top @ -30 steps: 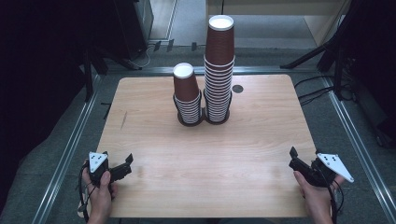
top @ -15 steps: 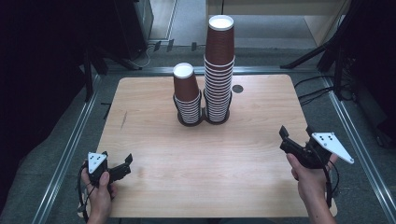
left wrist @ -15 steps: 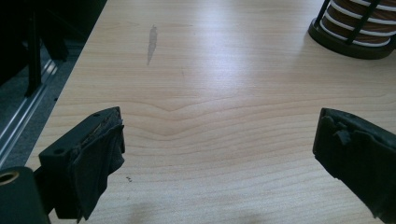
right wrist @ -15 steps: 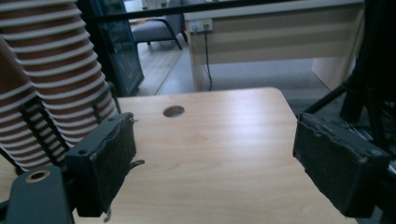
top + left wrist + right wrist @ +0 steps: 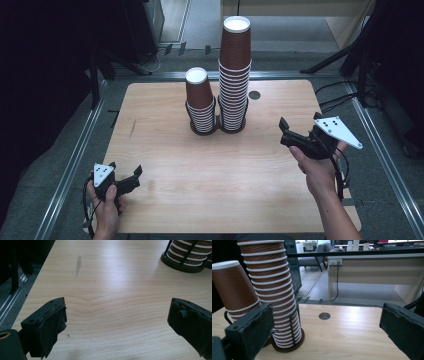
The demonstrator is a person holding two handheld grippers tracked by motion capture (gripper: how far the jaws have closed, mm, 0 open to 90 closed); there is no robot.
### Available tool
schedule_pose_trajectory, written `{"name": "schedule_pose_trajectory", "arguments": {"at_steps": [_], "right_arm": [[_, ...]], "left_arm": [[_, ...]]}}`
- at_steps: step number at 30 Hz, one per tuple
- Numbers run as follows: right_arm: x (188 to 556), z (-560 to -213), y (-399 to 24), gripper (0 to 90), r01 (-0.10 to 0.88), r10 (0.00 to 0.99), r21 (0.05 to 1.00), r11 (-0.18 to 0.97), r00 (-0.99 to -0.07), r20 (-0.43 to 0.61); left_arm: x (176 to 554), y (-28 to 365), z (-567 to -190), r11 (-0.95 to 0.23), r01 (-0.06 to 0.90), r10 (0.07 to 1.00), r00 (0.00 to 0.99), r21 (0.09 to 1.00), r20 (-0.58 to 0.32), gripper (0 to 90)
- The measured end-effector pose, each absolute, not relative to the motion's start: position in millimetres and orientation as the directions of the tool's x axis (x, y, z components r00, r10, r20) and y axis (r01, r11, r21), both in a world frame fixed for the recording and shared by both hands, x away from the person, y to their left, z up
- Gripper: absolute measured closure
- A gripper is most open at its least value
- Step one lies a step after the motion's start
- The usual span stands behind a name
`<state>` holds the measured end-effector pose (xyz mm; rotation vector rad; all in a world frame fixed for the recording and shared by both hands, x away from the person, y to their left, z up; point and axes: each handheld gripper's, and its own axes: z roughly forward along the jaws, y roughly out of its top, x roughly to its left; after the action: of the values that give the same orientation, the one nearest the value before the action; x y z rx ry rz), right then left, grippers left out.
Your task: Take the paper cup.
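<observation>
My high view looks forward and down on the pale wooden table (image 5: 210, 175). My right gripper view faces the brown paper-cup stacks (image 5: 272, 290) at eleven o'clock, close; my left gripper view skims the tabletop.

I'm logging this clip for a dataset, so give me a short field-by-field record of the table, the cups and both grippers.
surface: wooden table with a small round hole near its far edge
tall cup stack: upside-down brown paper cups in a black holder, far centre
short cup stack: same kind, touching the tall one's left side
left gripper: open, nothing between its jaws, low at the near left corner
right gripper: jaws just opened wide, nothing between them, raised and aimed toward the stacks
</observation>
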<state>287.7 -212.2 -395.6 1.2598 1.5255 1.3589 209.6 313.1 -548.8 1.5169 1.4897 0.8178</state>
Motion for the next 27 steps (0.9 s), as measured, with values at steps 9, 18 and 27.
{"name": "schedule_pose_trajectory", "arguments": {"at_steps": [9,18,27], "right_arm": [[300,-380,-190,0.0,0.178,0.950,0.983,-0.038,-0.299,0.091],[317,-366,-158,0.0,0.168,0.933,0.986,-0.025,-0.350,0.083],[331,-354,-138,0.0,0.169,0.915,0.985,-0.020,-0.395,0.086]], "left_arm": [[209,312,-549,0.049,0.441,0.991,0.093,0.896,-0.100,2.3],[208,313,-549,0.056,0.433,0.989,0.100,0.899,-0.109,2.3],[207,314,-549,0.057,0.432,0.988,0.103,0.900,-0.113,2.3]]}}
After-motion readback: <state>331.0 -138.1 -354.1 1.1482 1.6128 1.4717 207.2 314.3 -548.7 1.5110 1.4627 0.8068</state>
